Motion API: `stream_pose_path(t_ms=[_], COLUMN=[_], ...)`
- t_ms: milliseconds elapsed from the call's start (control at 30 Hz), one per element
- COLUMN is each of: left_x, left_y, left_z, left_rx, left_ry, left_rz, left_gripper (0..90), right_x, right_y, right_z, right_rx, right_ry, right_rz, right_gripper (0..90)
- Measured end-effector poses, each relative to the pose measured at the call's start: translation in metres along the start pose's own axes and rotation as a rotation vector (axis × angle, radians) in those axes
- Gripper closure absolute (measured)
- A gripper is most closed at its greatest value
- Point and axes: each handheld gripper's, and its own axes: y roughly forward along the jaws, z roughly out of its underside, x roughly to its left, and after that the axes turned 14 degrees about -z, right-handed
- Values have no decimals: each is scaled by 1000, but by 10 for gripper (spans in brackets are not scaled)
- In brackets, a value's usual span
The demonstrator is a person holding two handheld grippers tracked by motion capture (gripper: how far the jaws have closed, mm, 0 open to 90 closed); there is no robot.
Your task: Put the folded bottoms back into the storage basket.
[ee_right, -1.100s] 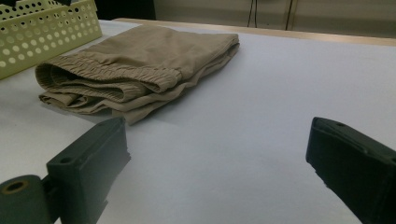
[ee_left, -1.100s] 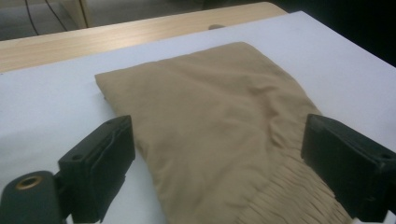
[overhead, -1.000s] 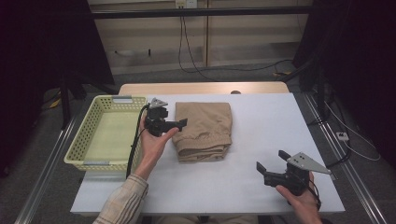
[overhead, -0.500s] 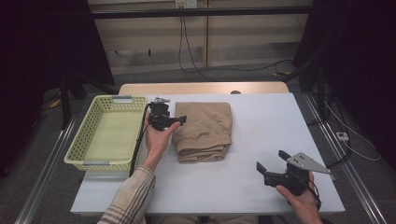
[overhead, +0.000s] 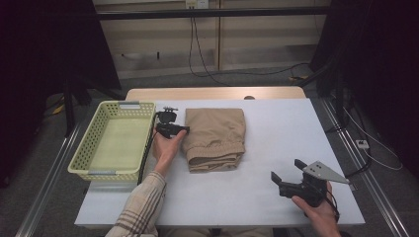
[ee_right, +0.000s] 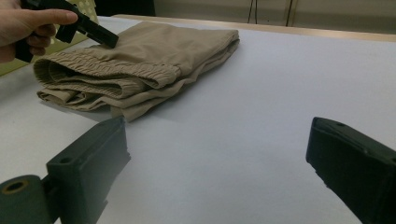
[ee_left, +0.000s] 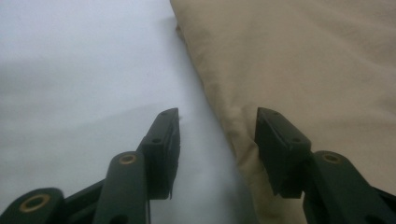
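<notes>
A folded tan garment (overhead: 215,136) with an elastic waistband lies in the middle of the white table (overhead: 276,133). My left gripper (overhead: 184,130) is low at the garment's left edge. In the left gripper view (ee_left: 217,123) one jaw is over bare table and the other over the cloth (ee_left: 303,56), so the folded edge runs between them. The jaws have just been closing, but a gap remains and the pads do not press the cloth. My right gripper (overhead: 286,169) rests near the front right of the table, open and holding nothing (ee_right: 219,140). The garment (ee_right: 140,60) lies well ahead of it.
A pale yellow-green mesh basket (overhead: 81,158) stands at the table's left, close beside my left hand. A wooden strip (overhead: 212,93) runs along the far edge. Cables trail on the floor behind the table, and metal rails flank it.
My left gripper has sunk toward the table at the garment's left edge, and its jaws have narrowed. The right gripper has stayed where it was.
</notes>
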Motion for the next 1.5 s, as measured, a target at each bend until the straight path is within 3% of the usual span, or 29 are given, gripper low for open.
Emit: stream_pose_path(t_ms=[133, 167, 233, 300, 433, 600, 667, 700, 833, 933, 1233, 1500], left_x=[-2, -1, 0, 0, -5, -15, -18, -20, -19, -18, -19, -19], left_y=[1, 1, 1, 1, 1, -1, -1, -1, 0, 2, 1, -12], left_z=[1, 1, 1, 1, 1, -2, -3, -2, -1, -1, 1, -3], left_rx=[22, 35, 47, 69, 77, 100, 110, 101, 102, 107, 70, -22], left_ry=[3, -25, -24, -18, -9, 23, 27, 38, 35, 16, 41, 38], left_rz=[14, 60, 79, 117, 123, 83, 92, 78, 84, 116, 133, 162], left_gripper=[529, 531, 549, 632, 633, 629, 630, 649, 736, 800, 850, 863], right_x=[0, 0, 0, 1, 1, 1, 1, 1, 1, 1, 1, 0], right_y=[0, 0, 0, 1, 1, 2, 2, 2, 2, 2, 2, 2], right_z=[0, 0, 0, 0, 0, 0, 0, 0, 1, 0, 1, 1], right_rx=[2, 4, 5, 6, 11, 13, 18, 18, 20, 20, 23, 20], right_ry=[0, -1, -1, 1, 1, 0, 0, -5, -5, -5, -4, -3], right_rz=[0, 1, 0, -5, -8, -5, -6, -6, -6, -3, -6, -5], right_gripper=[53, 53, 53, 52, 51, 51, 50, 50, 50, 51, 51, 51])
